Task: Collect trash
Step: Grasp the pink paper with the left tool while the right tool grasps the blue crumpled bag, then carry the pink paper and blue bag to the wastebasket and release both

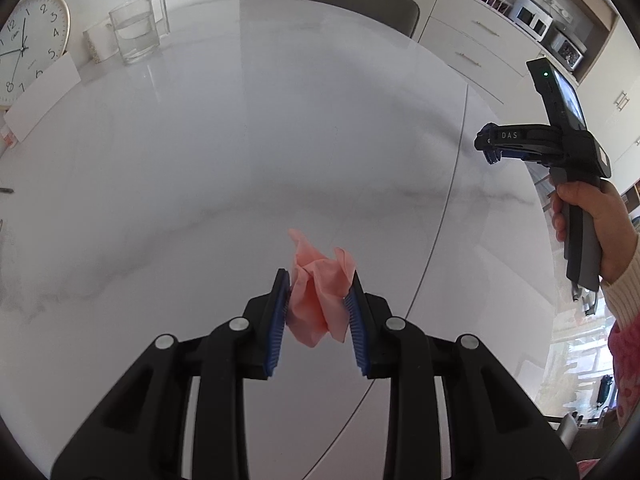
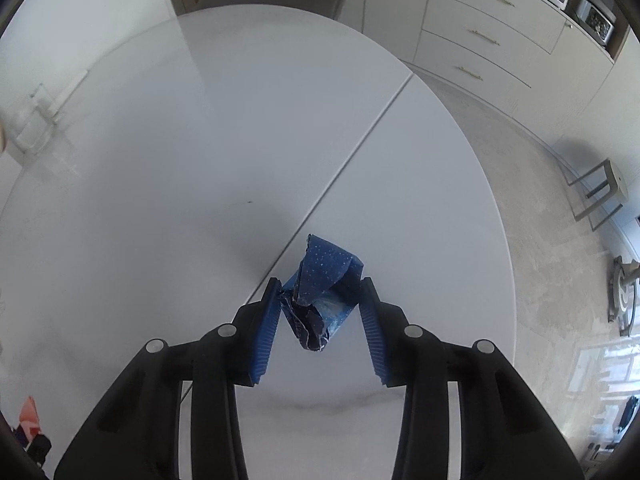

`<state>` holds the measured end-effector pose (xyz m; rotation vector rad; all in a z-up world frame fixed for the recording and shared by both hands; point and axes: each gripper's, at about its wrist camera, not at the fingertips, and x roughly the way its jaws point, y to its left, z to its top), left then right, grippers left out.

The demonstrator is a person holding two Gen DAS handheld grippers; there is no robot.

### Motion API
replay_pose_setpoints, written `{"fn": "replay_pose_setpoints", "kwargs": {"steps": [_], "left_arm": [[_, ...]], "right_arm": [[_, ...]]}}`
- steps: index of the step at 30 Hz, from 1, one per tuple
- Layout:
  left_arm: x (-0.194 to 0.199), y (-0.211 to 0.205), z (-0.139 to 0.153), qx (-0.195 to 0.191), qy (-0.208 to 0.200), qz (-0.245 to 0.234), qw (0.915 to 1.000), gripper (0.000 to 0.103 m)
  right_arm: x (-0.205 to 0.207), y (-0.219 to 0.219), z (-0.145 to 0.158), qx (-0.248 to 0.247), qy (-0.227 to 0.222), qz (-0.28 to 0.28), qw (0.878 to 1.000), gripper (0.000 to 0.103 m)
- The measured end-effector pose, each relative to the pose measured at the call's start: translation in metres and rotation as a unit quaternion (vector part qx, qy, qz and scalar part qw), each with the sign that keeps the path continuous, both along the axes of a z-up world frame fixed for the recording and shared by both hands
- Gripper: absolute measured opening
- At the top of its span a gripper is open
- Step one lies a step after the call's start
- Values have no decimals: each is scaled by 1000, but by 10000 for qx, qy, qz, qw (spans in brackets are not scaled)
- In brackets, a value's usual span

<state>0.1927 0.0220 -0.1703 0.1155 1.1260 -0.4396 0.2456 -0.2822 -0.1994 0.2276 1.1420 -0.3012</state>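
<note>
A crumpled pink paper [image 1: 316, 300] hangs above the white marble table [image 1: 240, 140], pinched between the blue pads of my left gripper [image 1: 320, 274], which is shut on it. In the right wrist view a crumpled blue wrapper with white dots [image 2: 326, 268] sits between the pads of my right gripper [image 2: 320, 282]; both pads touch it and it is held just over the table [image 2: 180, 140], near its seam. The left wrist view also shows the right gripper [image 1: 490, 148] from the side at far right, held by a hand [image 1: 592, 216]. The pink paper [image 2: 29, 418] shows at the bottom left of the right wrist view.
A wall clock [image 1: 30, 44], a white card [image 1: 44, 96] and a glass of water [image 1: 136, 32] stand at the table's far left. A chair [image 1: 348, 0] is behind the table. Drawers [image 2: 480, 40] and a stool [image 2: 600, 192] lie to the right, past the table's edge.
</note>
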Motion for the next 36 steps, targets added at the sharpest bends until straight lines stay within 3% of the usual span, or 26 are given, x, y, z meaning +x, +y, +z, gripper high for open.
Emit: {"fn": "replay_pose_setpoints", "kwargs": {"steps": [5, 10, 19, 26, 36], "left_arm": [[-16, -15, 17, -34, -188, -78, 9998, 29], [-44, -28, 25, -44, -144, -52, 9999, 29], [-115, -55, 42, 111, -208, 134, 9996, 29], [-173, -113, 45, -73, -54, 183, 9998, 30], [-234, -235, 30, -140, 221, -871, 9959, 30]], "right_arm": [[-26, 31, 35, -16, -236, 664, 9975, 41], [-68, 80, 67, 105, -396, 1552, 9870, 41], [-168, 115, 89, 420, -446, 2598, 9637, 41], [-238, 56, 95, 288, -489, 2729, 9604, 41], [-335, -67, 88, 260, -485, 1733, 9833, 41]]}}
